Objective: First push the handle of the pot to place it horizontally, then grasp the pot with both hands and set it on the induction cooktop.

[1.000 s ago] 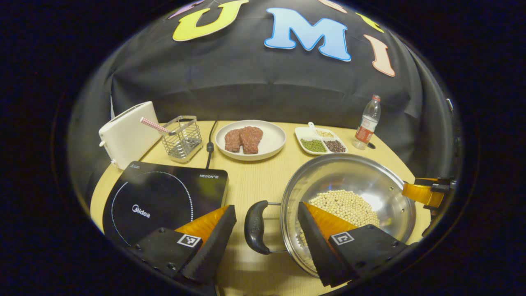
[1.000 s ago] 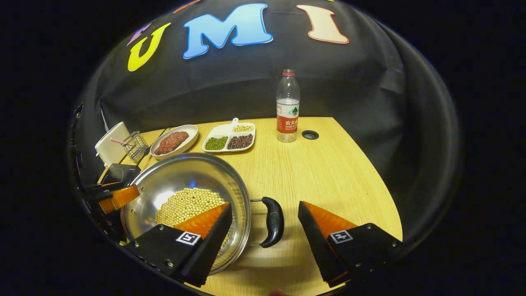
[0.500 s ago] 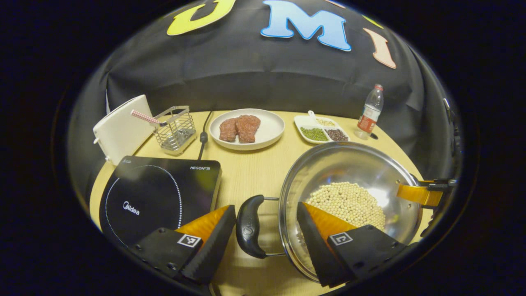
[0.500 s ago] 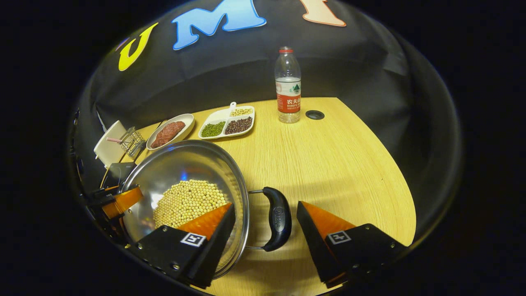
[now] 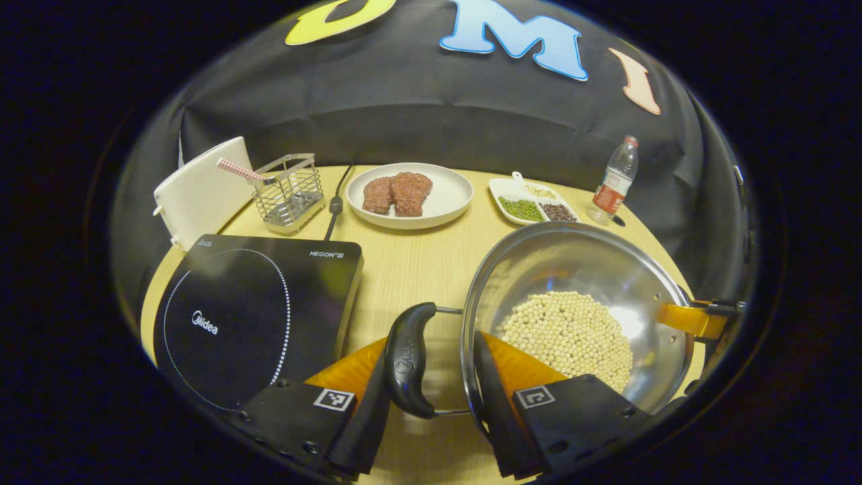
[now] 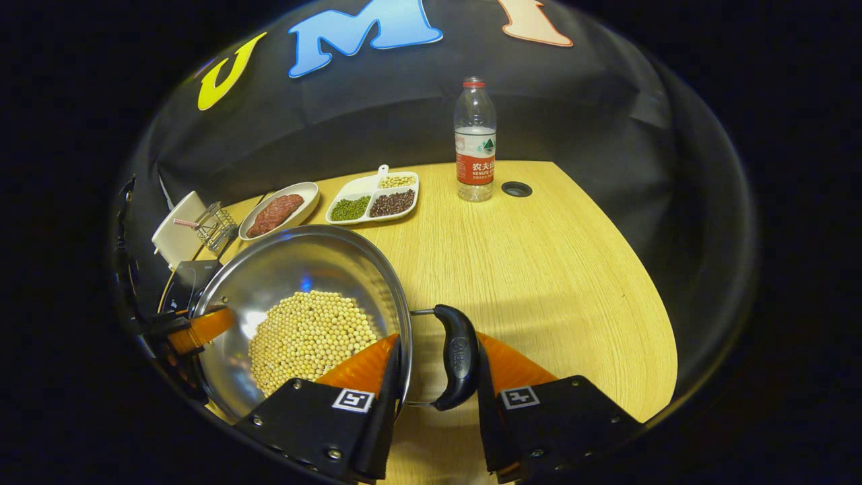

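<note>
A steel pot (image 5: 579, 269) holding soybeans stands on the wooden table, to the right of the black induction cooktop (image 5: 256, 303). Its two black handles point left and right. My left gripper (image 5: 431, 340) is shut over the left handle (image 5: 407, 360), one finger outside the handle and the other inside the rim. In the right gripper view, my right gripper (image 6: 438, 337) grips the right handle (image 6: 459, 357) the same way, across the pot (image 6: 296, 269) rim. Each view also shows the other gripper's finger at the pot's far side.
Behind the cooktop stand a white toaster (image 5: 199, 192) and a wire basket (image 5: 289, 192). A plate with meat (image 5: 441, 205), a divided bean dish (image 5: 535, 205) and a water bottle (image 6: 475, 141) line the back. The table's right half (image 6: 552, 269) is bare wood.
Both grippers have moved forward and closed from wide open onto the pot's handles and rim. The pot itself has hardly shifted.
</note>
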Motion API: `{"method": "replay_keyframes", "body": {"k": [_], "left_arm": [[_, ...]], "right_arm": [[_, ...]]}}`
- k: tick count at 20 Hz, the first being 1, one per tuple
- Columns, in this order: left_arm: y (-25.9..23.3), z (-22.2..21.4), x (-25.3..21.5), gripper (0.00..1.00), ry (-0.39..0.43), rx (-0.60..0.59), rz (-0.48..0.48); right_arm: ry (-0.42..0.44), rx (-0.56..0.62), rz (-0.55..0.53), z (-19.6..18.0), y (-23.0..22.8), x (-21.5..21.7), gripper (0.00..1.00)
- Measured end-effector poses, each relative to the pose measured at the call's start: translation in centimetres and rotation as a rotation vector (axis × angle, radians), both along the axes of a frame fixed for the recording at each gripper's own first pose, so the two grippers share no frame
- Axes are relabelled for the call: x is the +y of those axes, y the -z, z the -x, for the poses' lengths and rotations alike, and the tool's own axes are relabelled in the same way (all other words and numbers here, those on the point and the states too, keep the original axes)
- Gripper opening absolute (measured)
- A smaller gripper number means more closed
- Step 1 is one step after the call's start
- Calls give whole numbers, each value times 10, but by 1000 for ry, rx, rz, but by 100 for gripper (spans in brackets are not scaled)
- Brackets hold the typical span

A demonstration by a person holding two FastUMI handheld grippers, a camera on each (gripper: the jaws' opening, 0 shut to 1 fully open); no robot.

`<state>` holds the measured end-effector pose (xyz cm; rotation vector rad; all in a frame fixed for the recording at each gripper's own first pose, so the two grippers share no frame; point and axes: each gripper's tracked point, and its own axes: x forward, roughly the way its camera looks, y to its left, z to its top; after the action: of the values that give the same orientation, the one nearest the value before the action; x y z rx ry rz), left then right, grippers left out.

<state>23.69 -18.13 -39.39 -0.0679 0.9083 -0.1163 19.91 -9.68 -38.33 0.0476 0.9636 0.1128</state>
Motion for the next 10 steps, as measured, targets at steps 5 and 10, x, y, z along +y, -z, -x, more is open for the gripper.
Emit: {"method": "replay_keyframes", "body": {"k": [5,10], "left_arm": [[-3,-2,-1,66,2,-8,-18],[-14,-4,7,70,-1,-78,-39]], "right_arm": [[-10,-5,10,5,-9,-3,53],[-15,-35,-12,10,-31,-4,53]]}}
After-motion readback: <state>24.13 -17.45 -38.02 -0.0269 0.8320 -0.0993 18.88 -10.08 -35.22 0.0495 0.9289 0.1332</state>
